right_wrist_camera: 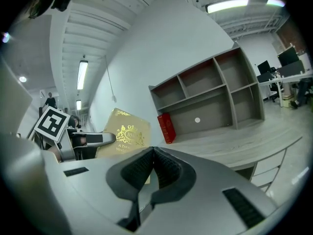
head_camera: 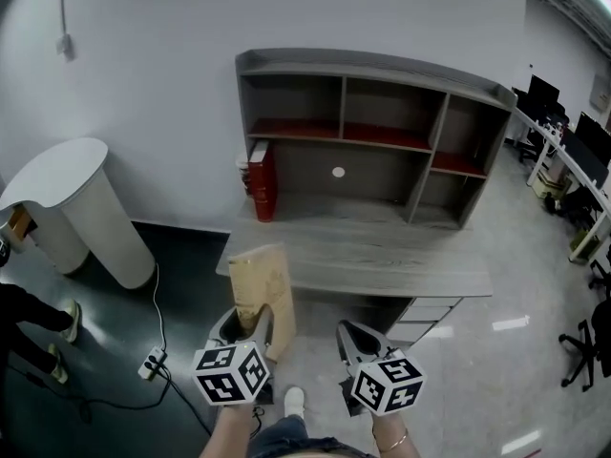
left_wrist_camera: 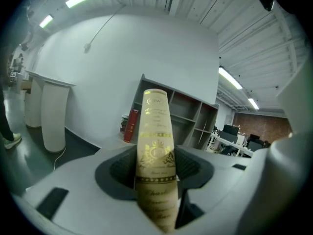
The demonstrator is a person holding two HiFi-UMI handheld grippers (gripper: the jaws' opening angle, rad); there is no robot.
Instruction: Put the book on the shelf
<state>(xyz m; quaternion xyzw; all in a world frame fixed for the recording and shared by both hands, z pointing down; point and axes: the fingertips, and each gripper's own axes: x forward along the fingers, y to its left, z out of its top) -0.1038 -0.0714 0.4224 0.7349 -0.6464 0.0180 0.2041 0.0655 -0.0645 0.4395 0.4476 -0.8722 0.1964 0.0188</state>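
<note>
The fingers [left_wrist_camera: 122, 168] of the left gripper [left_wrist_camera: 155, 166] are clamped on the lower edge of the book [left_wrist_camera: 155, 131], a tan volume with gold print that stands upright between them, one narrow edge towards the camera. The right gripper [right_wrist_camera: 152, 166] has its fingers [right_wrist_camera: 134, 173] pressed together with nothing between them. In the head view the book [head_camera: 260, 280] rides in front of the person, short of the near left corner of the bench [head_camera: 382, 256]. The shelf [head_camera: 372, 65] sits at the back of the bench, a red book [head_camera: 261, 179] standing at its lower left; its other compartments look bare. So the pick-up is done; carrying the book across the bench and setting it into a compartment is left.
</note>
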